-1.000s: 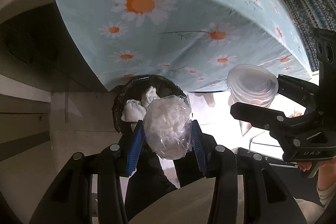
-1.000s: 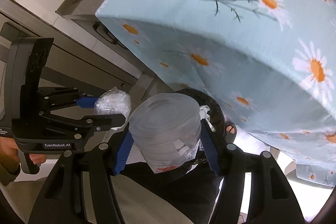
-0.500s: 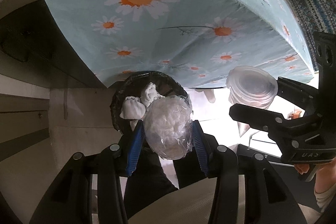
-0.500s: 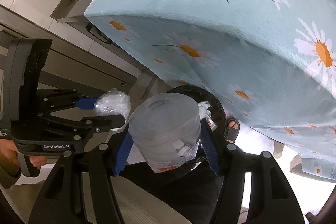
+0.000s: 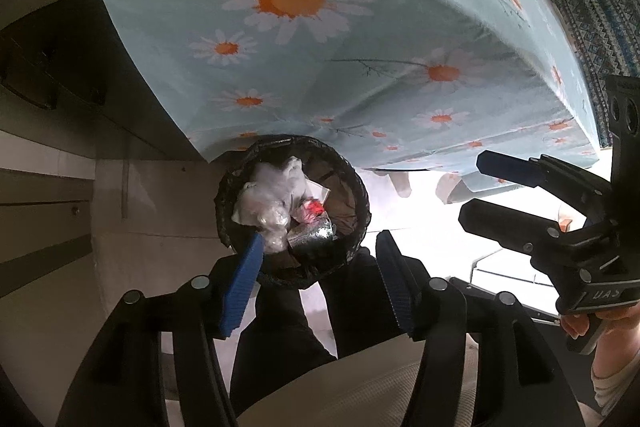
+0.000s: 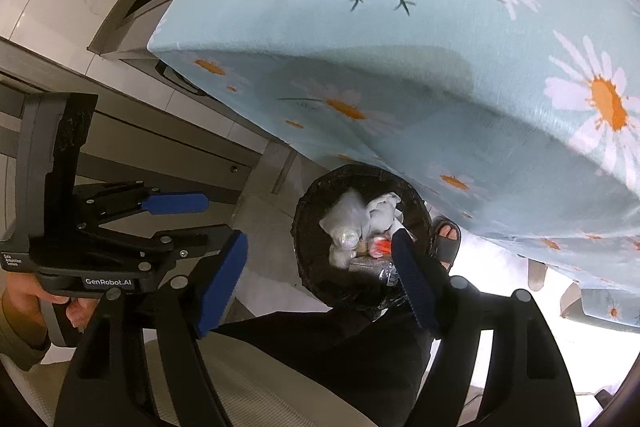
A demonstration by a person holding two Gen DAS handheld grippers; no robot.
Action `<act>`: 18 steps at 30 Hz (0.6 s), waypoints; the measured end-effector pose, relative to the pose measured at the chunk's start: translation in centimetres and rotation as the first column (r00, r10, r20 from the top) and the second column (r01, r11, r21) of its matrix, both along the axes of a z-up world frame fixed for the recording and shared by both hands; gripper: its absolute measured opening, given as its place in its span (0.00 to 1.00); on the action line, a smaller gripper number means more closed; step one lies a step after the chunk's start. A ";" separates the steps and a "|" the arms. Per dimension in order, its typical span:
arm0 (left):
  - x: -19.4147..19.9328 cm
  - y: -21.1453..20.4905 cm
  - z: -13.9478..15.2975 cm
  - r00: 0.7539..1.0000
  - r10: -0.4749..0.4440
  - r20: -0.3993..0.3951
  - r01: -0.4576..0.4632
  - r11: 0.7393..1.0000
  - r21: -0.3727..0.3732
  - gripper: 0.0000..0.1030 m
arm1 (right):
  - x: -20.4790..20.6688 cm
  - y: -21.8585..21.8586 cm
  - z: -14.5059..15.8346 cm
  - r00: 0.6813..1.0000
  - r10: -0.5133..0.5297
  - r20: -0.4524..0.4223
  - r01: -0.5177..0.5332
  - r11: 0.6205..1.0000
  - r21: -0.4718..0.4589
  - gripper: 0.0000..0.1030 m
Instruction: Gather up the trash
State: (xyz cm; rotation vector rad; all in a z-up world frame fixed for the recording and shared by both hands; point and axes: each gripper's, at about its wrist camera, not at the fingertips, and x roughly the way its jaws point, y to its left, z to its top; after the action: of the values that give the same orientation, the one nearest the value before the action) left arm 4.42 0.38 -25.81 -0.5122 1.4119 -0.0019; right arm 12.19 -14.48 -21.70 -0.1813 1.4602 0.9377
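1 round bin (image 5: 292,215), lined with a crinkled black plastic bag, is seen on the pale floor just beside the hanging edge of a light blue cloth printed with white and orange daisies (image 5: 360,39), which is draped over a tabletop. Inside the bin, crumpled white tissue (image 5: 280,179), a clear wrinkled plastic bag (image 5: 274,223), 1 small red scrap (image 5: 314,207) and 1 silvery foil piece (image 5: 316,233) are noted, piled together.

The left claw (image 5: 320,283) is held above the near rim of the bin; its jaws have just been opening and now stand apart, with nothing between the 2 ribbed blue pads. The right claw (image 6: 320,279) is likewise held over the bin; its jaws have just been opening and stand wide and empty. 1 sandalled foot (image 6: 444,235) is seen on the floor just right of the bin.
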 end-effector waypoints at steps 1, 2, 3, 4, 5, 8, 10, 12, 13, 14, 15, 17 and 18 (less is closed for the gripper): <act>0.0 0.1 0.1 1.000 0.001 0.005 -0.001 1.000 0.000 0.55 | 0.0 0.0 0.2 1.000 -0.002 0.005 0.002 1.000 -0.002 0.72; 0.0 0.1 0.3 1.000 0.002 0.009 -0.002 1.000 0.000 0.55 | 0.0 -0.1 0.5 1.000 -0.005 0.008 0.005 1.000 -0.003 0.72; -0.1 0.2 0.4 1.000 0.004 0.015 -0.004 1.000 0.000 0.55 | -0.1 -0.1 0.8 1.000 -0.009 0.012 0.009 1.000 -0.003 0.72; -0.1 0.3 0.7 1.000 0.005 0.023 -0.005 1.000 0.000 0.55 | -0.1 -0.1 1.0 1.000 -0.012 0.017 0.012 1.000 -0.003 0.72; -0.1 0.4 1.0 1.000 0.004 0.031 -0.004 1.000 0.001 0.55 | -0.2 -0.1 1.2 1.000 -0.015 0.023 0.015 1.000 -0.003 0.72; 0.0 0.7 1.7 0.999 -0.004 0.053 0.004 1.000 0.004 0.55 | -0.3 -0.1 2.1 0.999 -0.029 0.046 0.029 1.000 -0.010 0.72; 0.0 0.9 2.2 0.998 -0.010 0.064 0.010 1.000 0.010 0.55 | -0.4 -0.2 2.6 0.997 -0.043 0.057 0.043 0.999 -0.009 0.72; -0.1 1.0 2.7 0.997 -0.018 0.071 0.017 1.000 0.020 0.55 | -0.5 -0.3 3.1 0.996 -0.064 0.063 0.064 0.998 -0.001 0.72; -0.1 1.1 3.0 0.997 -0.021 0.074 0.019 0.999 0.029 0.55 | -0.4 -0.4 3.3 0.996 -0.071 0.062 0.071 0.997 0.001 0.72; -0.1 1.2 3.3 0.997 -0.022 0.076 0.020 0.999 0.033 0.55 | -0.4 -0.5 3.5 0.995 -0.076 0.063 0.076 0.997 0.005 0.72; -0.1 1.3 3.6 0.996 -0.026 0.080 0.023 0.999 0.036 0.55 | -0.5 -0.5 3.8 0.994 -0.081 0.068 0.080 0.997 0.011 0.72; 0.0 1.3 4.4 0.995 -0.031 0.090 0.027 0.999 0.046 0.55 | -0.6 -0.6 4.2 0.993 -0.085 0.077 0.084 0.996 0.013 0.72; 0.0 1.3 5.0 0.995 -0.030 0.096 0.026 0.999 0.046 0.55 | -0.6 -0.8 4.5 0.992 -0.093 0.081 0.092 0.996 0.017 0.72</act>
State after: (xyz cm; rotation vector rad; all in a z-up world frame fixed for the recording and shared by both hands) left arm 4.42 1.73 -20.86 -0.4496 1.3218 -0.0171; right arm 11.61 -15.28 -17.17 -0.1395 1.3754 0.8553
